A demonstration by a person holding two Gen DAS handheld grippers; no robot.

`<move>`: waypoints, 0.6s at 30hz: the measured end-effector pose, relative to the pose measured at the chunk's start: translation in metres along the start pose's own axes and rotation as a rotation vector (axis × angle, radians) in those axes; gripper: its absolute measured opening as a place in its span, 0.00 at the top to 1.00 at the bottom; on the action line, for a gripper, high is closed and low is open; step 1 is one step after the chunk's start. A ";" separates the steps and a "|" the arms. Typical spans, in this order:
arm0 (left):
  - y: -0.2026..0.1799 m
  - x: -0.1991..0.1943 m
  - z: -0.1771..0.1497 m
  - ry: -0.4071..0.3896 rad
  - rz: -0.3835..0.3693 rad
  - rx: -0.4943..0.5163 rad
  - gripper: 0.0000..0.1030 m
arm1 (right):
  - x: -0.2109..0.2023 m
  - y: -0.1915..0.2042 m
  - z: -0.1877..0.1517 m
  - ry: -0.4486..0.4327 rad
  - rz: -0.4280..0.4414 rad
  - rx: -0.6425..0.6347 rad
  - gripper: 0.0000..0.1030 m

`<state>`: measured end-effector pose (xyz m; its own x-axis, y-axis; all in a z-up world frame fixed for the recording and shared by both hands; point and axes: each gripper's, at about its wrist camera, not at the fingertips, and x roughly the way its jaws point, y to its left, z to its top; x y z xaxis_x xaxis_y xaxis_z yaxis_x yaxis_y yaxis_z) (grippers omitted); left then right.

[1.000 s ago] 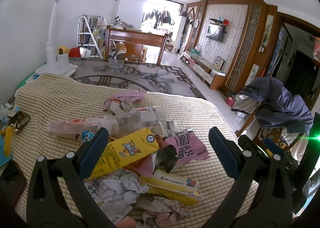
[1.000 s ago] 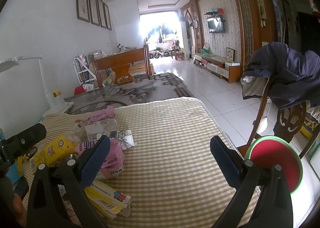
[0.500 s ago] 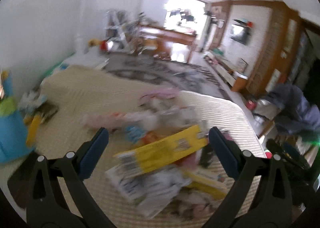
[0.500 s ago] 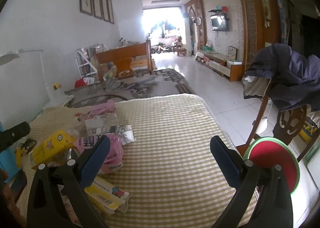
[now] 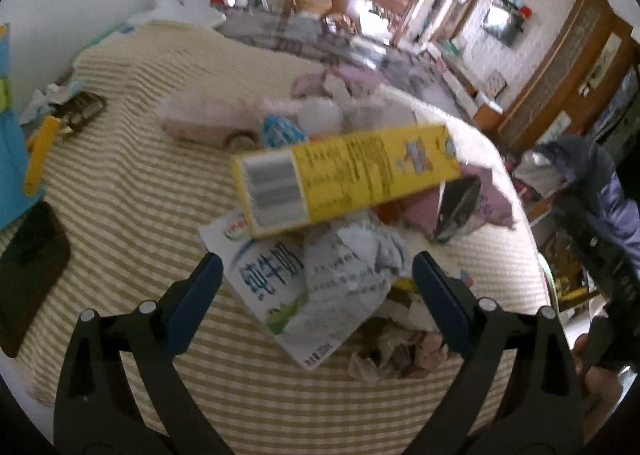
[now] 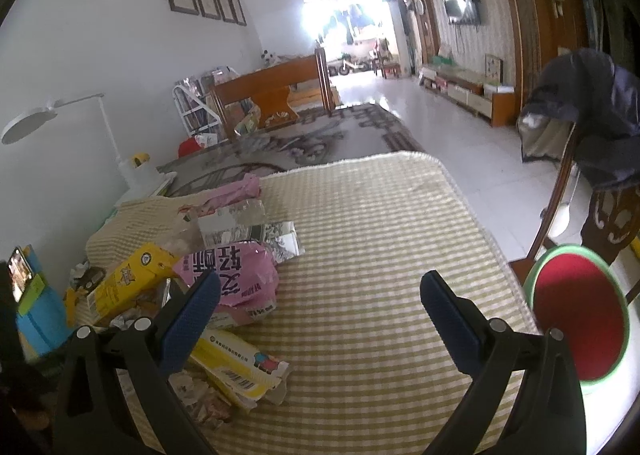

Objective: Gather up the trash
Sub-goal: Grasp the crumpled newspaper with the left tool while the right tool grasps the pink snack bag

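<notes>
A heap of trash lies on the checked tablecloth [image 5: 132,183]. On top is a yellow carton [image 5: 344,179], over a flattened white milk carton [image 5: 272,275] and crumpled paper [image 5: 356,255]. My left gripper [image 5: 316,275] hangs open just above the milk carton and paper, holding nothing. In the right wrist view the same yellow carton [image 6: 128,287], a pink wrapper [image 6: 236,275] and a flat yellow box [image 6: 236,367] lie at the left. My right gripper [image 6: 320,295] stands open over bare cloth [image 6: 380,255], right of the heap.
A red bin with a green rim [image 6: 580,315] stands off the table's right edge by a chair with a dark jacket [image 6: 588,111]. A black phone [image 5: 28,263], a blue object [image 5: 10,159] and a white lamp [image 6: 60,115] are at the left.
The left gripper has swung up and tilted down over the heap, now looking at the yellow carton from above. The right gripper has shifted only slightly.
</notes>
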<state>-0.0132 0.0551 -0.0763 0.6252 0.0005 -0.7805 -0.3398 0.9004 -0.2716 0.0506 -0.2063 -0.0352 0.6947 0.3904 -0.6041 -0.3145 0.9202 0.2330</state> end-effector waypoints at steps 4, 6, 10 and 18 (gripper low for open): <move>-0.004 0.012 -0.004 0.034 -0.024 0.018 0.45 | 0.004 0.001 0.004 0.028 -0.004 -0.006 0.07; -0.006 0.013 -0.004 0.030 -0.069 0.015 0.59 | 0.005 0.004 0.004 0.038 0.006 -0.013 0.07; -0.005 0.002 0.000 -0.030 -0.113 -0.006 0.63 | 0.017 0.006 0.013 0.076 0.072 0.006 0.07; -0.010 -0.009 0.008 -0.092 -0.131 -0.018 0.63 | 0.051 0.028 0.022 0.169 0.131 -0.046 0.07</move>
<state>-0.0094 0.0493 -0.0621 0.7260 -0.0757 -0.6835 -0.2634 0.8875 -0.3781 0.0914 -0.1595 -0.0430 0.5291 0.4929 -0.6907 -0.4271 0.8581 0.2852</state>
